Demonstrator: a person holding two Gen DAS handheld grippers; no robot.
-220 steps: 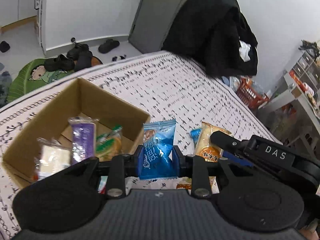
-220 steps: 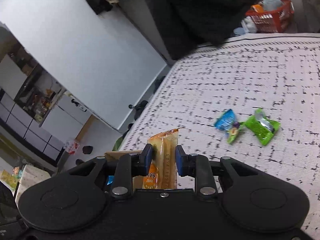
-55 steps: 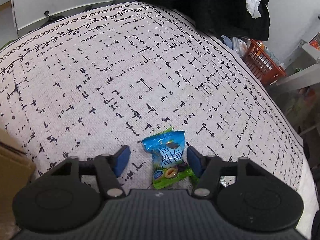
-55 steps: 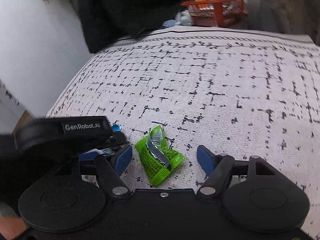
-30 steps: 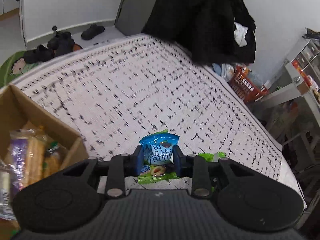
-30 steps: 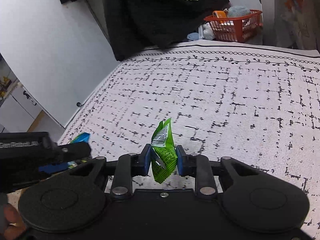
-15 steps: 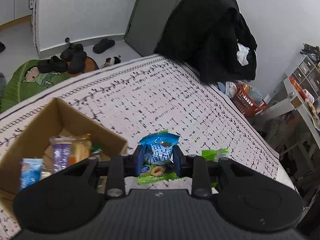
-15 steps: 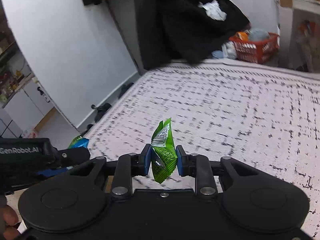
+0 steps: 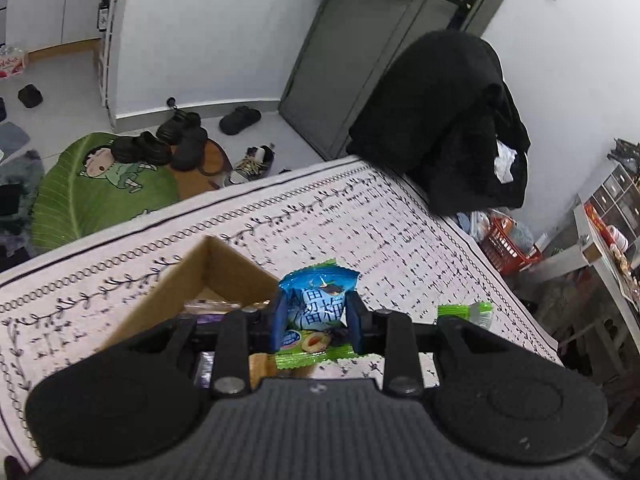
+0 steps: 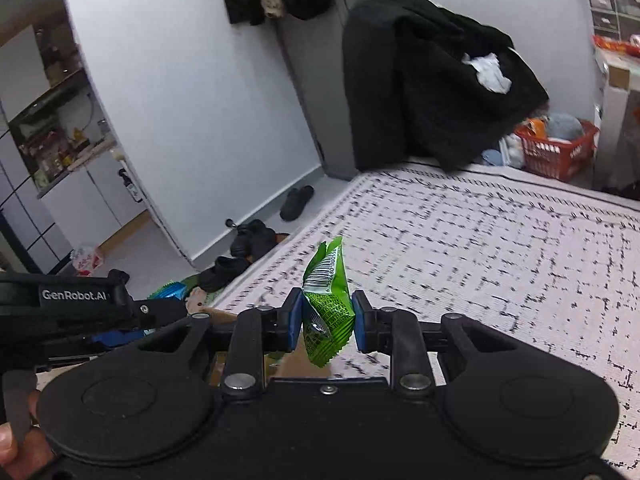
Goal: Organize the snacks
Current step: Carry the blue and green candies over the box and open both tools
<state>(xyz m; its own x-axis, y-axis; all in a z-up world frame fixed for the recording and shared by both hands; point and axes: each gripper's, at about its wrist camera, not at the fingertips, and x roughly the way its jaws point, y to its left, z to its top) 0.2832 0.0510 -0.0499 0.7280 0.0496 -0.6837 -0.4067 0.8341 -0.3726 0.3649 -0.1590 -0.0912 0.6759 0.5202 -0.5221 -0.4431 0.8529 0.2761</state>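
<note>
A: Tongs, both pairs, loaded. Left tongs (image 9: 316, 322) clenched on the blue plum-candy packet (image 9: 317, 304); right tongs (image 10: 327, 322) clenched on the green packet (image 10: 326, 300), which stands on edge between the pads, barcode end up.

B: Where's the cardboard box (image 9: 224, 276)?

A: On the patterned bedspread (image 9: 360, 216). In the left wrist view the blue packet hangs over the box's near right wall, not yet over the open middle. The green packet is out to the right of the box, clear of it.

B: So the step is the drop.

A: My read, yes. Carry each packet in over the opening before letting go; release above the wall and it likely tips out onto the bedspread.

B: Both together?

A: Better one at a time. The two tools sit close beside the box and could knock each other.

B: Room inside?

A: Some wrappers (image 9: 212, 305) show against the far wall; the rest is hidden behind the tool. Release low, so the light packets don't bounce off what's there.
</note>
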